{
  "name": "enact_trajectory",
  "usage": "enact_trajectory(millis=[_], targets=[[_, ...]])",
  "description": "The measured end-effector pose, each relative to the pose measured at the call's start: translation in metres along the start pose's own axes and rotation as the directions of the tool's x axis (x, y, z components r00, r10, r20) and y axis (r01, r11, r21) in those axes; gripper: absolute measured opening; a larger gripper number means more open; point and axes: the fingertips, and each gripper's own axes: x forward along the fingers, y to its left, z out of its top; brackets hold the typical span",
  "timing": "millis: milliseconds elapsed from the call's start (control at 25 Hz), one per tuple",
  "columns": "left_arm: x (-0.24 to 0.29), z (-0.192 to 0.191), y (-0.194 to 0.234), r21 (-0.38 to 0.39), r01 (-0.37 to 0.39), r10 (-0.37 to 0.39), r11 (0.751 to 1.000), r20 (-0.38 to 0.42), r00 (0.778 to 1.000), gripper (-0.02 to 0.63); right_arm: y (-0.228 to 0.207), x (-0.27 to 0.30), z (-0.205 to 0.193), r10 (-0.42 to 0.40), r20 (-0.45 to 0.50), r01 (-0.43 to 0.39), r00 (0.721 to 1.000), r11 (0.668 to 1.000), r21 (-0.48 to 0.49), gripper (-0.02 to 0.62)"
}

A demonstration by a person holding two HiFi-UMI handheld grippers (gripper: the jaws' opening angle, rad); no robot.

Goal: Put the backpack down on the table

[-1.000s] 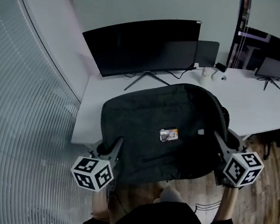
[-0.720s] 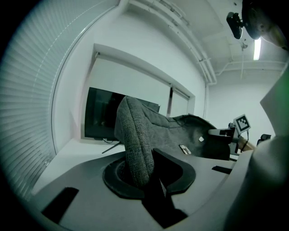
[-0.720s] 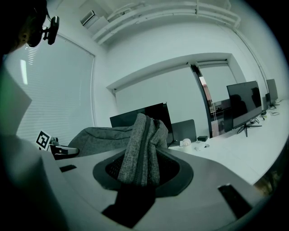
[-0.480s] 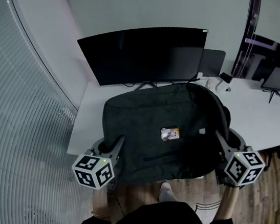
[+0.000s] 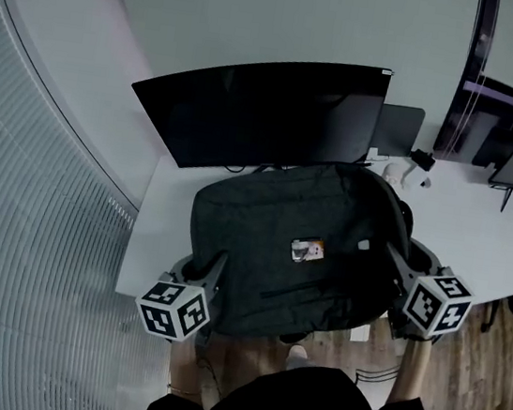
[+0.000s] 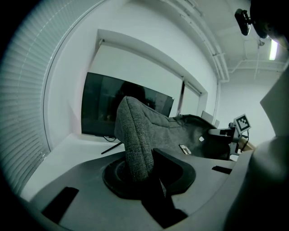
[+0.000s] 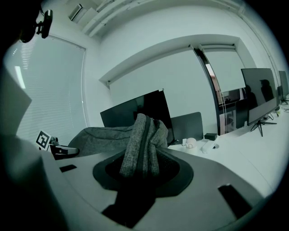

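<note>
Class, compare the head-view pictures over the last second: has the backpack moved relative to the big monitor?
Yes. The backpack has moved toward the monitor, farther over the table; the gap between them has closed.

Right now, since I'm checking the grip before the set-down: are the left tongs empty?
No, the left tongs are shut on a fold of the grey backpack, whose fabric runs up from between the jaws.
</note>
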Motion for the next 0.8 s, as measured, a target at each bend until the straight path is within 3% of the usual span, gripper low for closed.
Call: enact_trajectory(millis=[800], targets=[[0.088,-0.037,0.035,-0.099,-0.05,0.036,0.994,-0.138,0.99,0.083,-0.054,0.092,-0.038,0.013,-0.154,-0.006,0.988,0.999,0.041,0.133]])
